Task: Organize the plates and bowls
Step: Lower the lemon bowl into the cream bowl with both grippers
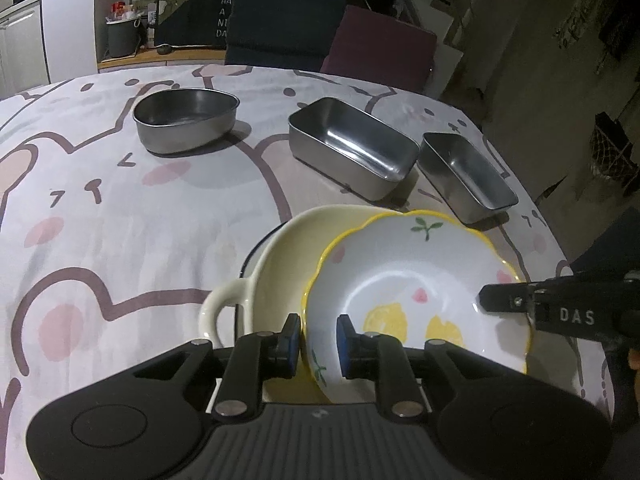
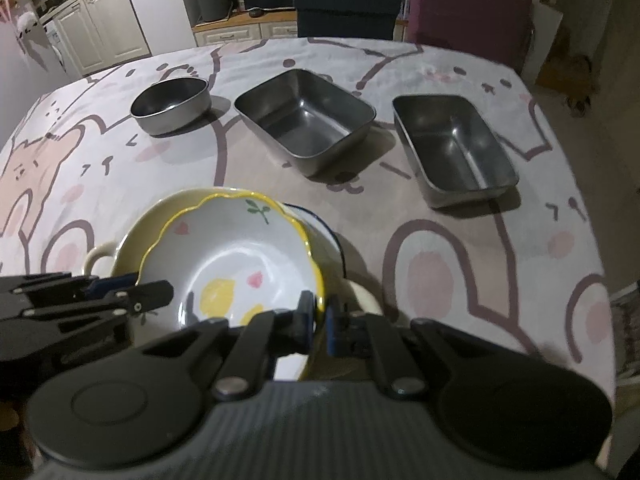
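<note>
We see the lemon-painted bowl [image 1: 416, 296] sitting tilted inside a cream bowl [image 1: 280, 256] with handles, near the front of the table [image 1: 120, 208]. The left hand-held gripper [image 1: 318, 340] straddles its near rim, pads apart and not quite pinching; the right hand-held gripper [image 2: 319, 320] is clenched on the opposite rim. Behind stand a round steel tin [image 1: 186, 120] and two rectangular steel pans [image 1: 350, 146], well apart from the bowls.

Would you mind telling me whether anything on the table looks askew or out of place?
Yes: the lemon-painted bowl sits tilted in the cream handled bowl instead of nesting flat, with both grippers straddling its rim. The three steel containers look upright, and I see no spills or damage.
</note>
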The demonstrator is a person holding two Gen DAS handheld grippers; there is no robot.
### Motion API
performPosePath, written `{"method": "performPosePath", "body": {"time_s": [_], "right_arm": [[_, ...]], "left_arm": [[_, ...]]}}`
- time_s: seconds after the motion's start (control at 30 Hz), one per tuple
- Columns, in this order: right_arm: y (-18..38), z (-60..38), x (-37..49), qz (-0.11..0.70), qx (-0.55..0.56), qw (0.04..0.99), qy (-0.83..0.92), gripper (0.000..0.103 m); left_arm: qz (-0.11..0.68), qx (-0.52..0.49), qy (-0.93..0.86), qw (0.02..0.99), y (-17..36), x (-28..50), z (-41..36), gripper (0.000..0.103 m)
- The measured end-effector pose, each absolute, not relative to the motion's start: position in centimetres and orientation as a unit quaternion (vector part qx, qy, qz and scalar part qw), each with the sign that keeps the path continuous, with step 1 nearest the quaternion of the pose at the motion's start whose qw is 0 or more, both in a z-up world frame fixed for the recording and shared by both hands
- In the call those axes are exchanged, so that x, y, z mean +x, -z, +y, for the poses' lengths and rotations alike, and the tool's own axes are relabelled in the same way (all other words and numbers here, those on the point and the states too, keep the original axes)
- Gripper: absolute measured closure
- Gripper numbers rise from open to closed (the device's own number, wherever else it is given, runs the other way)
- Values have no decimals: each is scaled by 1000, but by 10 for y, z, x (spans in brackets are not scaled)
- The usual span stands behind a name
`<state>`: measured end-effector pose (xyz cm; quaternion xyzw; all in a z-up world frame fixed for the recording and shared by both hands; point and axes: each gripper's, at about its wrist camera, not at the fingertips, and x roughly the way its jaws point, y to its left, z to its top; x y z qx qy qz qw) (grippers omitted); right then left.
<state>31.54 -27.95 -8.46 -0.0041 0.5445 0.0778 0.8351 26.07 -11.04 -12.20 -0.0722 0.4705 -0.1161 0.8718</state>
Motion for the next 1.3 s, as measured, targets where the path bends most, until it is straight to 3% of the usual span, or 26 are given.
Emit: {"method": "performPosePath", "body": {"time_s": [0.73, 0.9, 1.07, 1.3], "right_arm": [[112, -280, 340, 580, 54, 807, -94, 93], [117, -283, 342, 588, 74, 800, -92, 91], [114, -276, 341, 589, 58, 800, -97, 80], [98, -274, 332, 556, 48, 822, -112, 52]], "left_arm": [[462, -84, 121, 875, 108, 256, -90, 81], [463, -79, 123, 874, 106, 254, -91, 75], [463, -76, 120, 875, 104, 253, -91, 73], [462, -74, 119, 876, 102, 250, -91, 70]]}}
